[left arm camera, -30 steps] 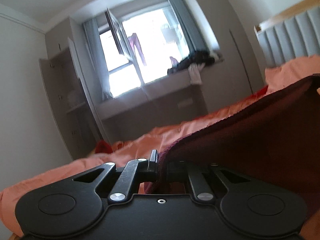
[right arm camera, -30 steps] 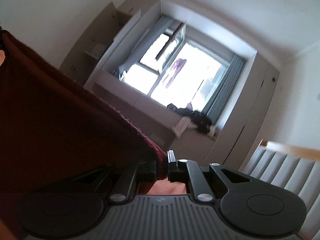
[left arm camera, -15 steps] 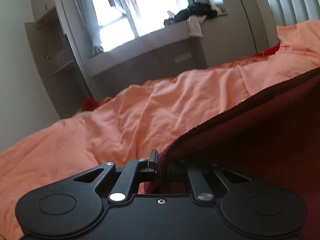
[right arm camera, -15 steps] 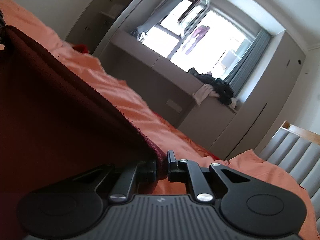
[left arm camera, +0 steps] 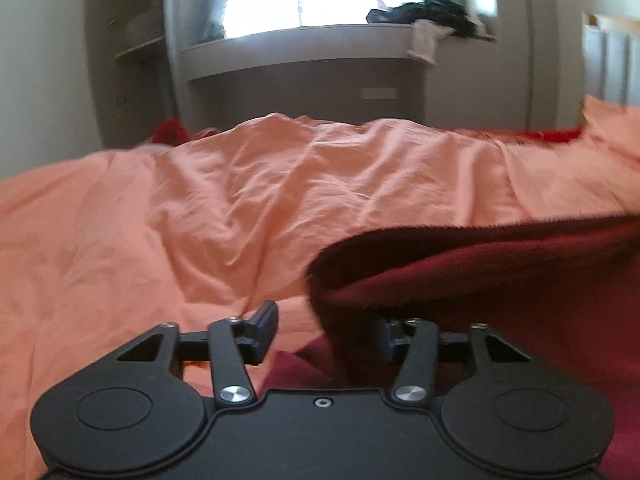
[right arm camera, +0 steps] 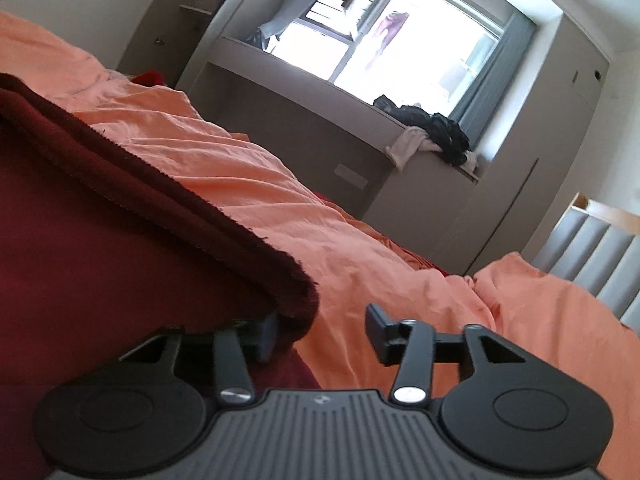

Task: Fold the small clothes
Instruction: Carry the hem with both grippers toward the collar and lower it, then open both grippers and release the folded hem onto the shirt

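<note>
The left gripper has its jaws parting, and neither pad presses on cloth. A corner of the dark red garment hangs down in the gap and drapes over the right-hand finger, which is mostly hidden beneath it. The left-hand finger stands clear, with only the bedding behind it.

The right gripper is likewise opening. The garment's opposite corner lies over its left-hand finger, while the right-hand finger is bare and apart from the fabric. The cloth is loose between the jaws, not clamped.

The garment spans the space between the two grippers. It shows a doubled hem edge and lies low on the orange bedsheet, which is wrinkled and covers the bed.

Beyond the bed stands a grey window bench below a bright window with grey curtains. A heap of dark clothes lies on the bench's right end. A padded grey headboard is at the right, and a red item sits at the bed's far left edge.
</note>
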`<state>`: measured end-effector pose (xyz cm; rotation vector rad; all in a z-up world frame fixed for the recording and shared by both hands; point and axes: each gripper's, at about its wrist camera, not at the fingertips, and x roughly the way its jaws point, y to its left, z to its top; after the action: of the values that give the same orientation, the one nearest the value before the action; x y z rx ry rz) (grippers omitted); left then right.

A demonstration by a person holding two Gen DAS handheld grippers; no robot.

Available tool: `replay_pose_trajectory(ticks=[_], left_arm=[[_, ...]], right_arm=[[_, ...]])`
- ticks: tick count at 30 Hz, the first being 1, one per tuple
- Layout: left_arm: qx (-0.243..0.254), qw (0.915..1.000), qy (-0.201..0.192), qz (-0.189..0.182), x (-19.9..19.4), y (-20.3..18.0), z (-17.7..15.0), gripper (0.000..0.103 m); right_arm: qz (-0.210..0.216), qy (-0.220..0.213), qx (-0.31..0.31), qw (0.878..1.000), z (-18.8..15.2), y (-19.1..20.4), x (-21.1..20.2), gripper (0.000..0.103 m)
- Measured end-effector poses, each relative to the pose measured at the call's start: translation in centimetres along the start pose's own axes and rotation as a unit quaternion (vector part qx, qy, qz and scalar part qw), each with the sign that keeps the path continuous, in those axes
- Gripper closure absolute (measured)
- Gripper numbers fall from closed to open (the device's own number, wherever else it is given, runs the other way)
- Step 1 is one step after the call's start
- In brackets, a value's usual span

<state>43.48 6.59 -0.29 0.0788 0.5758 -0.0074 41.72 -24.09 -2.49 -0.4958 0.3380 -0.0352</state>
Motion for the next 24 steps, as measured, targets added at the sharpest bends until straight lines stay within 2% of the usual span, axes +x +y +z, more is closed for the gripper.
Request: replay_pose_trajectory(ticks=[5, 7, 10, 12, 14, 16, 19, 22, 24], left_arm=[[-0.036, 0.9993, 0.000, 0.008, -0.1, 1.7, 0.5, 0.035], [-0.034, 0.9994, -0.005, 0.002, -0.2, 1.7, 0.5, 0.031], [-0.022, 0.9995, -0.019, -0.013, -0.4, 1.1, 0.7, 0.023], [-0.007, 0.9995, -0.025, -0.020, -0.1, 0.5, 1.2, 0.022], [0.006, 0.9995, -0.027, -0.014, 0.7, -0.1, 1.7, 0.022], [0.014, 0.9997, -0.017, 0.012, 1.8, -0.5, 2.1, 0.022], [0.017, 0.9989, 0.002, 0.044, 3.5, -0.3, 2.1, 0.022], [-0.041, 0.9975, 0.039, 0.042, 4.9, 1.7, 1.9, 0.022], [-0.083, 0.9950, 0.048, 0.029, 5.2, 3.0, 1.9, 0.020]], right_arm=[[-0.006, 0.002, 0.029, 1.000, -0.3, -1.1, 0.1, 0.028], [-0.011, 0.000, 0.042, 0.999, -0.3, -1.6, 0.2, 0.016], [-0.005, -0.012, 0.065, 0.998, -0.7, -2.5, -0.2, 0.007], [0.005, -0.031, 0.079, 0.996, -0.7, -2.8, -0.4, 0.001], [0.002, -0.035, 0.086, 0.996, -0.5, -3.0, -0.3, 0.001], [-0.003, -0.028, 0.090, 0.996, -0.2, -3.2, 0.3, 0.001], [-0.019, 0.000, 0.117, 0.993, -0.4, -3.8, 1.5, 0.000], [-0.010, 0.027, 0.159, 0.987, -1.2, -4.9, 2.4, 0.000], [-0.003, 0.031, 0.176, 0.984, -1.6, -5.4, 2.6, 0.000]])
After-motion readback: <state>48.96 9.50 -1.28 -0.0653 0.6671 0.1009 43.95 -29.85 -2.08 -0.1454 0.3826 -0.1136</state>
